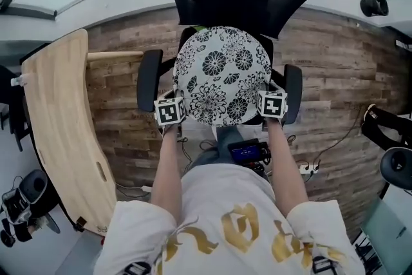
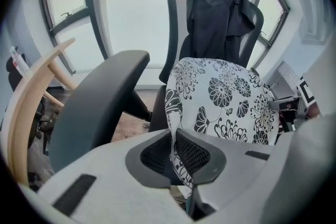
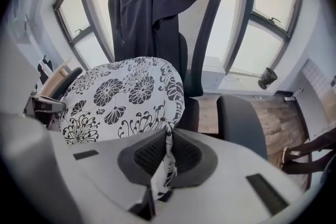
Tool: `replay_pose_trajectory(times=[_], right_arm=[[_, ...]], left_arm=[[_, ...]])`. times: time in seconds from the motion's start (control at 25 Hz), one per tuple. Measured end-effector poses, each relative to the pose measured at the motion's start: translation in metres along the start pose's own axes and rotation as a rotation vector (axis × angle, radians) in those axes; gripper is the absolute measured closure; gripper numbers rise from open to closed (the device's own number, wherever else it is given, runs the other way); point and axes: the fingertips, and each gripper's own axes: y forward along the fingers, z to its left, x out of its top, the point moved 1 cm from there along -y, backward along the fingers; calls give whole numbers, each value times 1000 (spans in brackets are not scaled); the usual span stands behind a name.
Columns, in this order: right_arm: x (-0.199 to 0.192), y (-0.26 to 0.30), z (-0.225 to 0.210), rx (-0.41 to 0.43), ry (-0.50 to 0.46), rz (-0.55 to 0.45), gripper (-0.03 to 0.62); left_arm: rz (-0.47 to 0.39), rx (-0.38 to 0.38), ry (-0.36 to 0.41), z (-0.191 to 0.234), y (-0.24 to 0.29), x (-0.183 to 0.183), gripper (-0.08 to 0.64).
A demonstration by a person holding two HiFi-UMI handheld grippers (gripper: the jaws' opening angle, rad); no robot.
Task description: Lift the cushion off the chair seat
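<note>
Cushion pinched at both near corners, over the chair seat.

The left hand-held gripper (image 2: 175,155) is pressed onto a fold of the floral cushion (image 1: 222,71) at its near-left edge, with the fabric running up between the pads. The right hand-held gripper (image 3: 165,157) nips the near-right edge the same way. We judge the two-point hold is meant to bring the round cushion up evenly rather than let it fold or swing. The cushion sits between the armrests (image 1: 149,80), in front of the backrest draped with a dark jacket (image 3: 152,2). From the gripper views its near edge looks tipped up. The seat is wholly covered, so we cannot tell whether the far edge is touching it. In the head view the marker cubes hide the jaw tips.
</note>
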Motion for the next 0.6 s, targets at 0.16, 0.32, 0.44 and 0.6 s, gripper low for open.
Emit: replay_pose_trajectory(times=[0.16,0.32,0.44,0.6], right_arm=[[9,-23,5,14,16,-51,568],[19,-44,9,15,34,-109,568],[21,-63,11,1,9,-145,568],[24,-86,14,-6,2,-187,568]], left_arm=[[-47,-12,16,-2,-22,14,526],[-101,-20,17,1,-41,25,526],[-149,-26,6,2,-61,34,526],[-191,-41,28,-2,-84,41,526]])
